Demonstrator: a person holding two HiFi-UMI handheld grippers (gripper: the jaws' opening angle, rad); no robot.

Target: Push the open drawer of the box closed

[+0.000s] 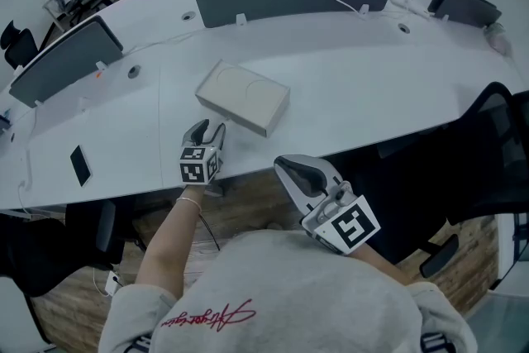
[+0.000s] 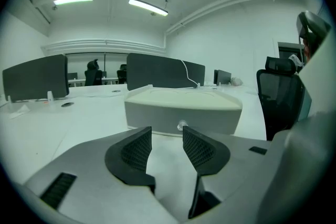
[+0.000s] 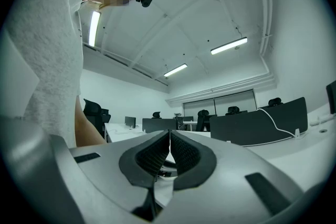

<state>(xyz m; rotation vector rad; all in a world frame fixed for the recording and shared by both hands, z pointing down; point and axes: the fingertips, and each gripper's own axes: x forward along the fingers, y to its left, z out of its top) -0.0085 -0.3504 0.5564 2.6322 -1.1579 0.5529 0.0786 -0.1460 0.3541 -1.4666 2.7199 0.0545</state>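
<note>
Right tongs (image 1: 287, 167) pinched together off the table (image 1: 372, 87); left tongs (image 1: 207, 129) gape empty, facing the box (image 1: 244, 97).

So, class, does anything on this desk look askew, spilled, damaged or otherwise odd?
Only the box stands out: it sits turned at an angle to the front edge of the desk rather than square with it. Its drawer front, with the small knob, looks flush. Nothing looks spilled or damaged.
</note>
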